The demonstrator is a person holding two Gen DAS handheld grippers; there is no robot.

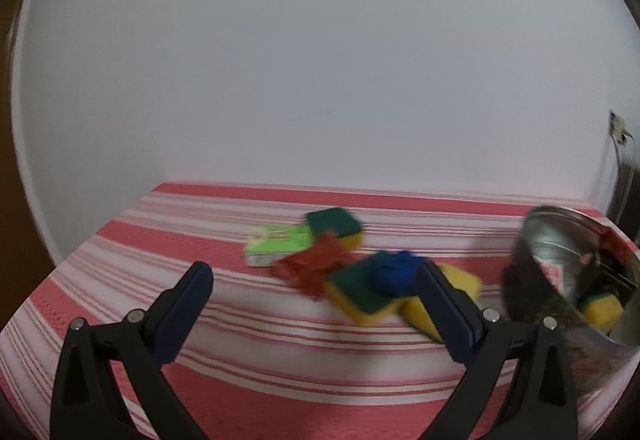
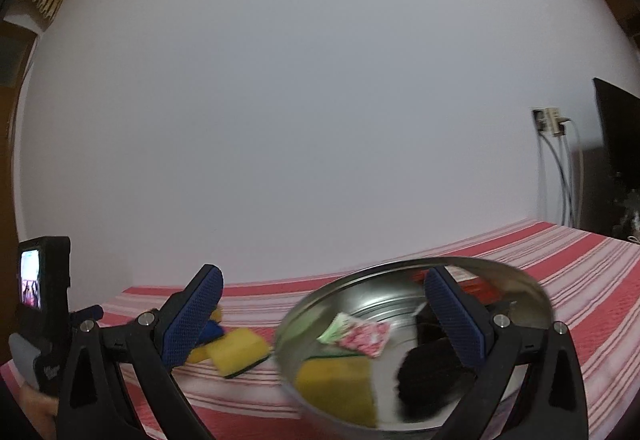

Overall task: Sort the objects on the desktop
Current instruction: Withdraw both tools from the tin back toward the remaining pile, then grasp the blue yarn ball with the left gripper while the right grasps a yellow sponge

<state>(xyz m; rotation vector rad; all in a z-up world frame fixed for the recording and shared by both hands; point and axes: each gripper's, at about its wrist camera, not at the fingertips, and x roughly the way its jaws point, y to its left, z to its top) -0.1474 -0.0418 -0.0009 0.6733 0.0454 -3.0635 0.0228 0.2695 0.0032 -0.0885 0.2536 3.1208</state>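
Note:
My left gripper (image 1: 316, 280) is open and empty above the striped cloth, short of a pile: a green box (image 1: 276, 246), a red crumpled wrapper (image 1: 314, 266), a far green-topped sponge (image 1: 336, 226), a near yellow-green sponge (image 1: 360, 294) and a blue object (image 1: 394, 272) on it. A metal bowl (image 1: 560, 240) stands at the right. My right gripper (image 2: 324, 304) is open and empty over the bowl's rim (image 2: 500, 272). Inside lie a yellow sponge (image 2: 336, 386), a pink-green packet (image 2: 360, 334) and a black object (image 2: 428, 372).
The red and white striped cloth (image 1: 240, 352) covers the table up to a white wall. A yellow-green sponge (image 2: 238, 352) lies left of the bowl in the right wrist view. The other gripper's body (image 2: 40, 300) is at the far left. Wall socket and cables (image 2: 552, 128) are at the right.

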